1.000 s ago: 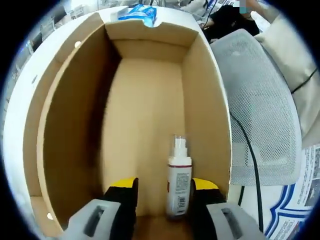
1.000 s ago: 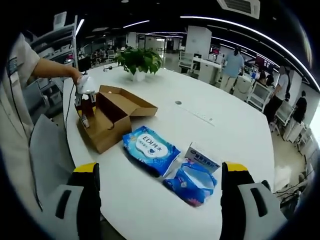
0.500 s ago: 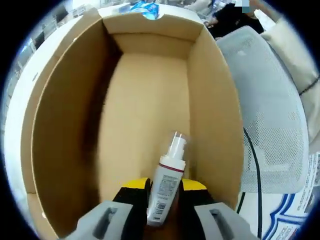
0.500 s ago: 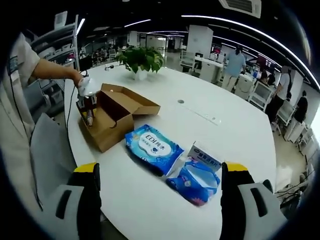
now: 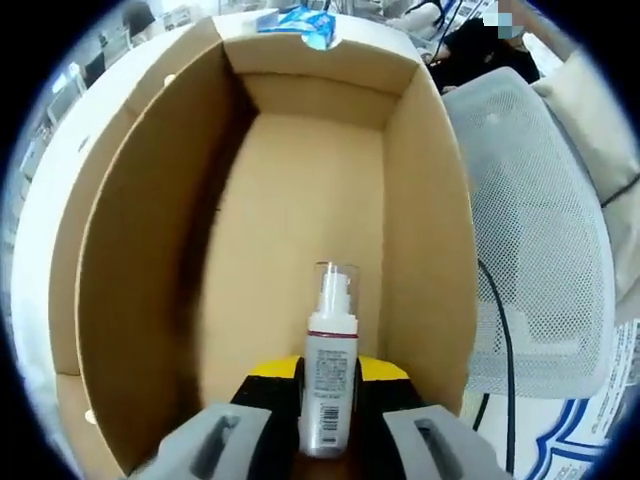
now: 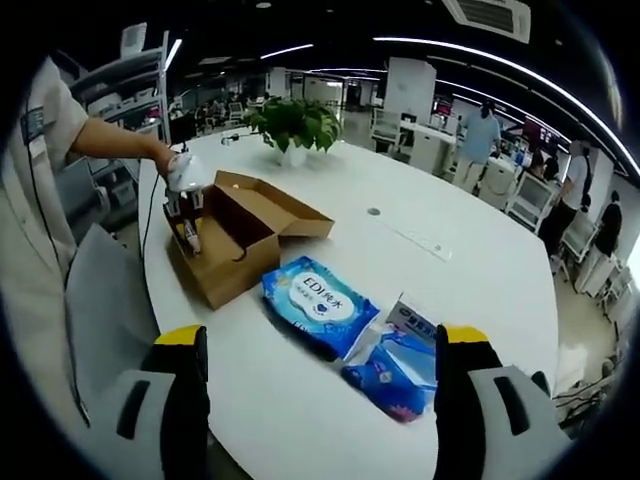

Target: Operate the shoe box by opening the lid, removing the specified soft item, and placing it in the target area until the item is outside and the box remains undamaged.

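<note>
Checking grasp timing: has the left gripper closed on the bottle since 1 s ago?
Yes. The left gripper jaws, apart before, now clamp the bottle, held upright against the box floor.

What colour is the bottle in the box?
The bottle is white with a dark red band and a clear cap, best seen in the left gripper view.

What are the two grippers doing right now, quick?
Left gripper: shut on the pump bottle inside the cardboard box.
Right gripper: open, holding nothing, above the white table.
</note>
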Demonstrator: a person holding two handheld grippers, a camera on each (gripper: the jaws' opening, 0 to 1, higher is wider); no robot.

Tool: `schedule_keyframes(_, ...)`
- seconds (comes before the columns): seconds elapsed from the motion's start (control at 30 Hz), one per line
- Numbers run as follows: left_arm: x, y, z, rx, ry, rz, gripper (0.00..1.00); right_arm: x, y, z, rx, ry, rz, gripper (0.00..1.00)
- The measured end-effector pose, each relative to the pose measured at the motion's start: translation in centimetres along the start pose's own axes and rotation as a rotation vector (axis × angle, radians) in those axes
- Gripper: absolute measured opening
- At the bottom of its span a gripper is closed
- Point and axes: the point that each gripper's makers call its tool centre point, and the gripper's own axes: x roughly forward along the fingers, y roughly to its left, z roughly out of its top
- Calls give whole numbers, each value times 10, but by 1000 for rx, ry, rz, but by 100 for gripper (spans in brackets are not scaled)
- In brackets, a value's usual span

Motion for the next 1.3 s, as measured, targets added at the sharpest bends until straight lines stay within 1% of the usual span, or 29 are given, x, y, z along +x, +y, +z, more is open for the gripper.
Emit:
schedule_keyframes(0.1, -5, 0, 3, 2, -15, 12, 18, 2, 2, 2, -3, -6, 7, 91)
schedule_keyframes(0.27, -16, 6, 13, -5, -68, 60, 18, 6, 9, 7, -13, -17, 28, 89)
schedule_keyframes(0.33, -20, 6, 18, -11, -87, 69, 18, 8, 12, 8, -16, -17, 36, 89)
schedule_keyframes(0.5, -28, 2, 25, -29, -105, 57, 18, 11, 20, 12, -28, -30, 58, 87)
schedule_keyframes(0.53, -30, 2, 27, -32, -113, 60, 18, 12, 20, 13, -30, -32, 62, 87)
schedule_keyframes(0.6, -34, 1, 34, -51, -151, 65, 18, 13, 22, 15, -32, -40, 69, 86)
schedule_keyframes(0.67, -38, 1, 39, -60, -168, 70, 18, 14, 26, 18, -46, -54, 86, 82)
schedule_keyframes(0.73, -42, -1, 44, -50, -184, 82, 18, 15, 29, 21, -65, -60, 94, 78)
schedule_keyframes(0.9, -51, -5, 56, -41, -230, 92, 18, 21, 38, 25, -82, -72, 123, 75)
schedule_keyframes(1.07, -60, -8, 68, -23, -269, 107, 18, 27, 50, 30, -113, -90, 155, 71)
schedule_keyframes(1.2, -66, -10, 78, -1, -293, 118, 18, 31, 58, 34, -130, -102, 182, 66)
schedule_keyframes(1.3, -72, -14, 88, 23, -319, 132, 18, 34, 64, 37, -145, -110, 199, 63)
